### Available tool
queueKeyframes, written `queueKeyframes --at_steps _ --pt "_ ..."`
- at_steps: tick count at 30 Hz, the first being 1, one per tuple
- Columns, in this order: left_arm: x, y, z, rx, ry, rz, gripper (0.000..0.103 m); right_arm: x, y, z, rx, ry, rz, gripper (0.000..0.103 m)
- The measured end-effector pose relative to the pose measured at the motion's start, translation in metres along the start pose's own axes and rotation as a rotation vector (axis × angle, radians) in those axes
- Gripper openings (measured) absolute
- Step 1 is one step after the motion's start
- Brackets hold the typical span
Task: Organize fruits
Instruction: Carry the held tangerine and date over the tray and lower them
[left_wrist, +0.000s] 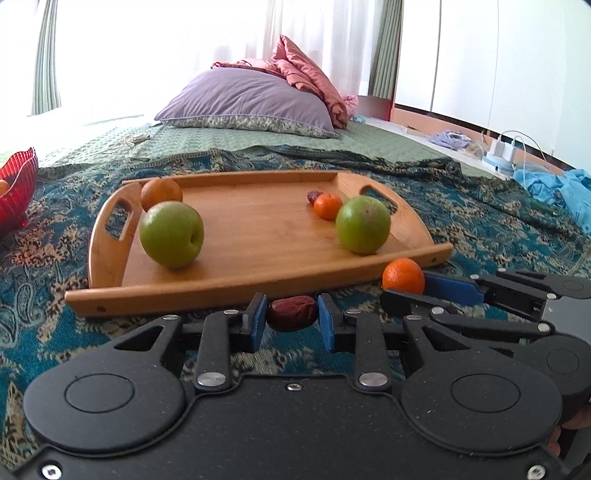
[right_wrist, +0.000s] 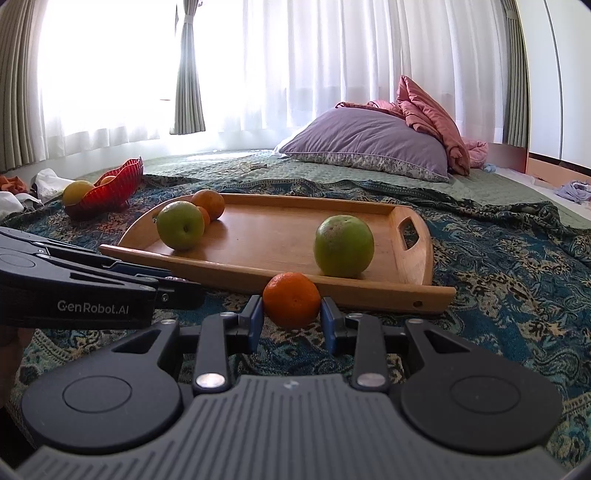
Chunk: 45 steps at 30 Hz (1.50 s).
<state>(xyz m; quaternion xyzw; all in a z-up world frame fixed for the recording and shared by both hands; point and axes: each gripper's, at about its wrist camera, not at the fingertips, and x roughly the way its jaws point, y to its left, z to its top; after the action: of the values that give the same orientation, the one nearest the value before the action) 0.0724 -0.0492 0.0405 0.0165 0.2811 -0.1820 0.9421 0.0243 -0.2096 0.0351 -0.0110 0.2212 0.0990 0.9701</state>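
Left wrist alone shows date (left_wrist: 292, 313) between my left gripper (left_wrist: 291, 317) pads, touching; right gripper (right_wrist: 291, 314) pinches tangerine (right_wrist: 291, 300) beside tray (right_wrist: 369, 291).

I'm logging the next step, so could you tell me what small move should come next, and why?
Probably lift both at once. The left gripper has its jaws around the red date, the right gripper around the mandarin, and both fruits sit on the blanket before the wooden tray.
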Motion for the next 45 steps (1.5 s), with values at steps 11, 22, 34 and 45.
queueKeyframes --at_steps 11,22,34,45 --pt "0.027 0.032 0.051 -0.064 -0.036 -0.026 0.028 0.028 0.011 0.032 -0.043 0.011 -0.004 0.039" --pt "0.083 0.056 0.104 -0.099 0.022 -0.027 0.028 0.073 0.022 0.061 -0.064 0.024 -0.031 0.039" --pt "0.131 0.071 0.111 -0.118 0.151 -0.005 0.028 0.121 0.02 0.077 -0.071 0.097 -0.068 0.039" --pt "0.155 0.069 0.115 -0.083 0.241 0.0 0.029 0.15 0.028 0.085 -0.158 0.191 -0.114 0.039"
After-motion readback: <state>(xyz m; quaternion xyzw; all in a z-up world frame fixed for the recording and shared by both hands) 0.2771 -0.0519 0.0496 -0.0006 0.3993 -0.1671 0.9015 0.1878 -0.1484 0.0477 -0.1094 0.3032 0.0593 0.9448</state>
